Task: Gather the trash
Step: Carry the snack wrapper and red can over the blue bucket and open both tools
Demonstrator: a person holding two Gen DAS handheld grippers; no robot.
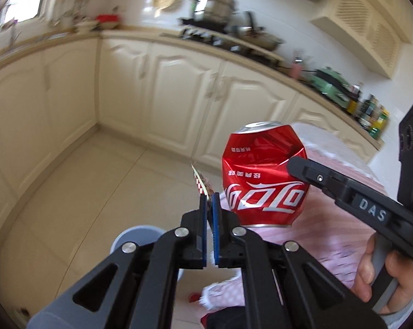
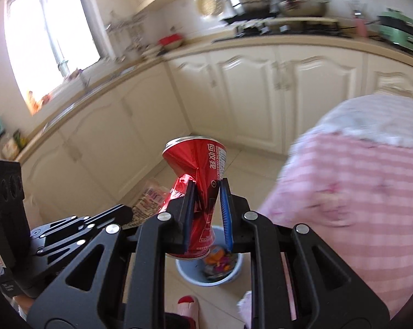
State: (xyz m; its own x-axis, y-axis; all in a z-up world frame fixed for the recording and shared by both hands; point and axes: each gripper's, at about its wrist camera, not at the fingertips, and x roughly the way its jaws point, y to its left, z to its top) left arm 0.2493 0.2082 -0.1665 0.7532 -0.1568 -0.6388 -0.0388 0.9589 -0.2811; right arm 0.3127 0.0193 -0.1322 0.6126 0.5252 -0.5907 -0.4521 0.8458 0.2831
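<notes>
Dented can (image 2: 199, 189) pinched between right fingers (image 2: 225, 208); wrapper (image 1: 202, 186) between closed left fingers (image 1: 203, 213).

Location is a home kitchen: cream cabinet doors (image 1: 179, 87) span mid-frame beneath a countertop (image 2: 302, 41) carrying stove pots (image 1: 217, 6), with a window (image 2: 50, 35) upper left.

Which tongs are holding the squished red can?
The right tongs. They pinch the dented can at its crushed middle, above the bin. The left tongs grip only a thin wrapper, beside the can.
</notes>
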